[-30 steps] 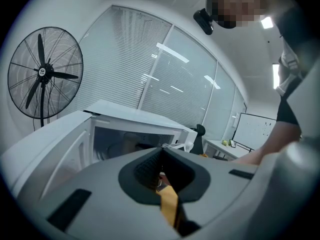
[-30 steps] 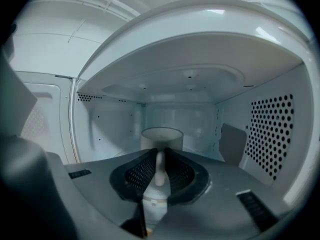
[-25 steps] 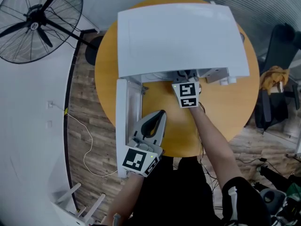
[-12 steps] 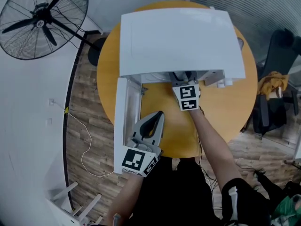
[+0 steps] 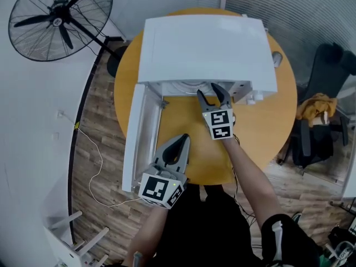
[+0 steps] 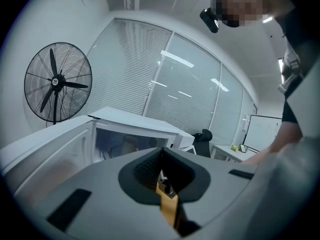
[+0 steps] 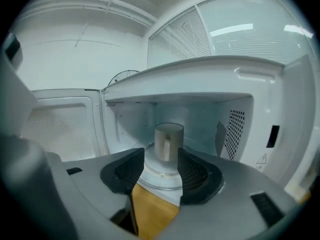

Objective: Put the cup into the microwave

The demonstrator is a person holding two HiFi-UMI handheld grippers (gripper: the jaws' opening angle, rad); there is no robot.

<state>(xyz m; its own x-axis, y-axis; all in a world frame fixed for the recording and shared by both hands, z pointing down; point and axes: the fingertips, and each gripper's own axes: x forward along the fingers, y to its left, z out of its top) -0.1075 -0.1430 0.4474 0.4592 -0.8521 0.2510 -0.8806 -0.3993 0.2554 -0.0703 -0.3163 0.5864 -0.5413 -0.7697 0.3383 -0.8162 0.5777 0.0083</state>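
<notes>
White cup (image 7: 168, 142) stood upright on the turntable (image 7: 161, 180) inside the microwave (image 5: 206, 43), just beyond the right gripper (image 5: 213, 95), whose jaws were wide and empty. The left gripper (image 5: 182, 139) hovered over the bench (image 5: 261, 121), jaws together.

In the head view, the flat top of the white box-shaped microwave (image 5: 206, 46) hides its cavity and the far part of the round orange worktop (image 5: 261, 127). The picture's top edge cuts off the far-left black pedestal fan (image 5: 58, 18). In the left gripper view the cavity is dim and blurred, and its contents cannot be told.
</notes>
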